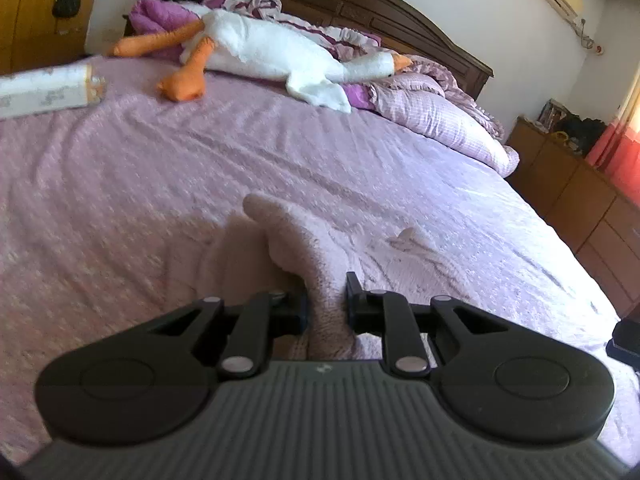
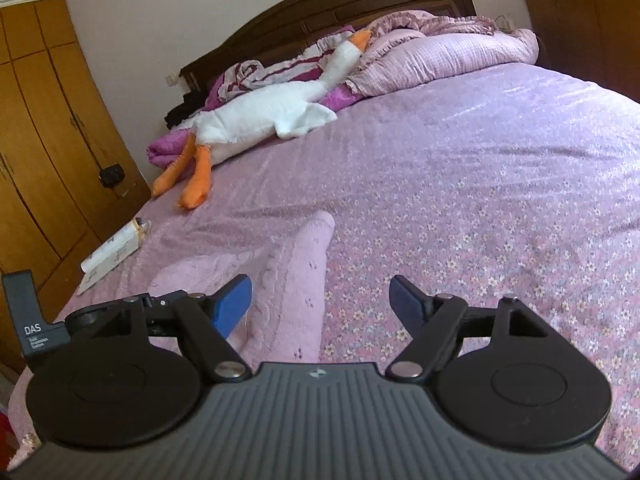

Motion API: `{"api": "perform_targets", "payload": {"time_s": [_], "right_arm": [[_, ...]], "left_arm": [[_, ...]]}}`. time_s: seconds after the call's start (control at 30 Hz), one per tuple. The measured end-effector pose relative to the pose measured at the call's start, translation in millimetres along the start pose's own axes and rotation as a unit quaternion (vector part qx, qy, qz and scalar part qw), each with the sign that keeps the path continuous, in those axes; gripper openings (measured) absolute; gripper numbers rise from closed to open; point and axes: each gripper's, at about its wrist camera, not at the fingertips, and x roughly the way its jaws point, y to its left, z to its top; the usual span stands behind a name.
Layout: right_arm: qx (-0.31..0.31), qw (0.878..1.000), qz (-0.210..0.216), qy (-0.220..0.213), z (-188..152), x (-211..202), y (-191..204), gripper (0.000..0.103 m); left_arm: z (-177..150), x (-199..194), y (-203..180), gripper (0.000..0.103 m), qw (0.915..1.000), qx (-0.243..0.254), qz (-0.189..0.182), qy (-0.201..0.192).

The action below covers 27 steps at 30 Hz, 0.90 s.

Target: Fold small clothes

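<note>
Jaws first: the left gripper (image 1: 326,300) is pinched tight on a fold of the pink fuzzy garment (image 1: 280,240), which rises between its jaws and flops over ahead, while the right gripper (image 2: 320,304) hangs wide open with nothing in it, its blue pads (image 2: 234,306) spread and the left pad over the cloth's edge. In the right wrist view the garment (image 2: 288,272) lies on the near part of the bed (image 2: 480,180), stretched away from the camera, close to the near left edge. It looks soft, light and limp, plush enough to grip well but sure to sag, so I'd judge a hem or corner the place to take hold, both ends pulled taut before folding. No containers show anywhere; far left lie a plush goose (image 1: 280,52) and a white roll (image 1: 44,88), with rumpled bedding (image 2: 440,48) by the headboard.
</note>
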Motion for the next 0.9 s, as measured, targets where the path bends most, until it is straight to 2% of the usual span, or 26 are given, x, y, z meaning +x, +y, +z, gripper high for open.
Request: {"api": "perform_targets", "payload": {"time_s": [0.17, 0.27, 0.37, 0.63, 0.73, 0.8, 0.87, 0.9], "right_arm": [[0.008, 1.0, 0.014, -0.003, 3, 5, 4, 0.081], [0.002, 1.0, 0.019, 0.007, -1, 12, 13, 0.081], [-0.015, 0.999, 0.025, 0.015, -5, 21, 25, 0.081], [-0.031, 0.999, 0.031, 0.03, -15, 46, 42, 0.082], [-0.025, 0.999, 0.033, 0.035, -17, 56, 41, 0.082], [-0.024, 0.998, 0.035, 0.035, -17, 62, 40, 0.083], [-0.018, 0.999, 0.035, 0.032, -17, 68, 38, 0.086], [-0.01, 0.999, 0.036, 0.031, -17, 72, 35, 0.087]], "left_arm": [[1, -11, 19, 0.02, 0.9997, -0.002, 0.025, -0.001], [-9, -11, 38, 0.02, 0.9989, -0.011, 0.045, 0.007], [-16, -6, 51, 0.02, 0.9986, -0.022, 0.04, 0.026], [-15, -10, 50, 0.026, 0.9987, -0.02, 0.04, 0.024], [-8, -16, 47, 0.033, 0.9986, -0.001, 0.043, 0.031], [-4, -23, 48, 0.051, 0.9985, 0.009, 0.05, 0.021], [-1, -26, 51, 0.065, 0.9984, 0.009, 0.055, 0.011], [0, -26, 53, 0.069, 0.9982, 0.005, 0.059, 0.007]]}}
